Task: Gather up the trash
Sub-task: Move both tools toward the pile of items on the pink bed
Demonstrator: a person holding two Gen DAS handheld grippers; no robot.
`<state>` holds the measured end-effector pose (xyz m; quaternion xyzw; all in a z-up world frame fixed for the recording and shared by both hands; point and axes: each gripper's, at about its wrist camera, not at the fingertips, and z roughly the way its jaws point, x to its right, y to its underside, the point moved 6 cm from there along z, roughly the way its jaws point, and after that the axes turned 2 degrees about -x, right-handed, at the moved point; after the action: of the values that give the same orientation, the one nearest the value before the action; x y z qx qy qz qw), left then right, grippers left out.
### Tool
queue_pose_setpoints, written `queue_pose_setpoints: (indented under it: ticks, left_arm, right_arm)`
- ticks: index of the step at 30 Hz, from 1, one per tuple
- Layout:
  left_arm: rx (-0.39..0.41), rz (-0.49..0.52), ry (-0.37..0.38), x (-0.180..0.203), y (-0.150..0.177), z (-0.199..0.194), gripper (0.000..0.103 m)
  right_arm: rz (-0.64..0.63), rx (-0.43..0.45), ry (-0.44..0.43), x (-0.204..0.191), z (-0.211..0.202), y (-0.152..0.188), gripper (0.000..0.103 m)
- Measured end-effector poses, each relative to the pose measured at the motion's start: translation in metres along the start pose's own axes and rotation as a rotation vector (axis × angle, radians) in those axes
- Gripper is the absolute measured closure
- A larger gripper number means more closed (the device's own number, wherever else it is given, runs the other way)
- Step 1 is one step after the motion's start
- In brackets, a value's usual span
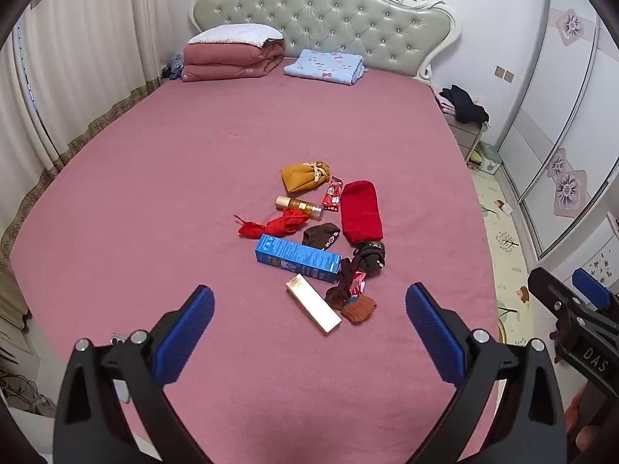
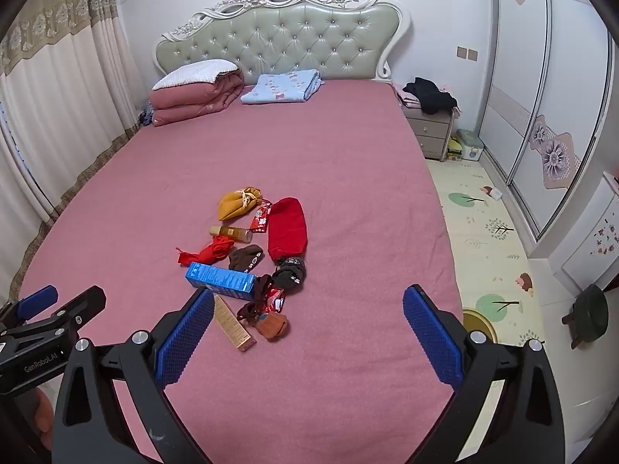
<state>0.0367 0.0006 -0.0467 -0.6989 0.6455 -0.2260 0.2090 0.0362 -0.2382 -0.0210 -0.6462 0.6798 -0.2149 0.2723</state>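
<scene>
Pink bedsheet (image 1: 154,193) covers a wide bed with a tufted pale-green headboard (image 1: 321,27), where a small heap of clutter lies near the middle. In the heap, a mustard drawstring pouch (image 1: 303,177) sits farthest away, with a red snack wrapper (image 1: 332,195) just right of it and a clear amber bottle (image 1: 298,207) lying on its side below. A red fabric sleeve (image 1: 361,210) lies at the right, a bundle of red cord (image 1: 271,225) at the left. Nearer, a long blue cardboard box (image 1: 298,258) and a slim gold carton (image 1: 313,303) lie flat, beside dark brown socks (image 1: 321,235) and a crumpled red wrapper (image 1: 358,281) tucked among brown stockings. The left gripper (image 1: 309,305) hovers over the near edge of the bed with its blue-padded jaws spread wide and nothing between them. The right gripper (image 2: 308,305) hangs alongside, equally wide open and empty, well short of the heap. A folded pink quilt (image 1: 232,60) and a folded light-blue blanket (image 1: 323,65) rest at the headboard.
</scene>
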Motion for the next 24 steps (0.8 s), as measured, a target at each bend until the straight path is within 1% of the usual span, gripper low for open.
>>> queue_pose_setpoints:
  ticks: [6, 8, 9, 11, 15, 18, 19, 21, 24]
  left_arm:
    - [0.003, -0.011, 0.001, -0.005, -0.003, 0.000, 0.004]
    - [0.003, -0.020, 0.018, -0.007, -0.004, 0.000, 0.004]
    - [-0.017, -0.003, 0.039, 0.004, 0.000, -0.002, 0.004]
    - [-0.010, -0.002, 0.056, 0.005, 0.000, -0.003, 0.004]
    - [-0.006, 0.013, 0.077, 0.009, -0.001, -0.004, 0.004]
    - [0.006, 0.022, 0.071, 0.012, 0.000, -0.002, 0.004]
    - [0.012, 0.021, 0.076, 0.012, 0.000, -0.002, 0.004]
    - [0.010, 0.012, 0.113, 0.011, 0.000, 0.001, 0.004]
    - [0.010, -0.001, 0.114, 0.007, 0.002, 0.005, 0.004]
  right_arm:
    - [-0.001, 0.001, 0.002, 0.000, 0.000, 0.000, 0.008]
    - [-0.002, 0.001, 0.002, 0.000, 0.000, 0.001, 0.008]
    - [-0.002, 0.002, 0.002, 0.000, 0.000, 0.001, 0.008]
    - [-0.003, 0.002, 0.003, 0.000, 0.000, 0.000, 0.008]
    - [-0.001, 0.003, 0.002, -0.001, 0.000, -0.001, 0.008]
    - [-0.002, 0.006, 0.000, 0.000, -0.001, -0.001, 0.009]
    - [-0.003, 0.005, 0.000, 0.000, -0.001, 0.000, 0.008]
    - [-0.001, 0.005, 0.000, 0.000, -0.001, 0.000, 0.008]
    - [-0.002, 0.004, 0.001, -0.001, 0.000, -0.001, 0.008]
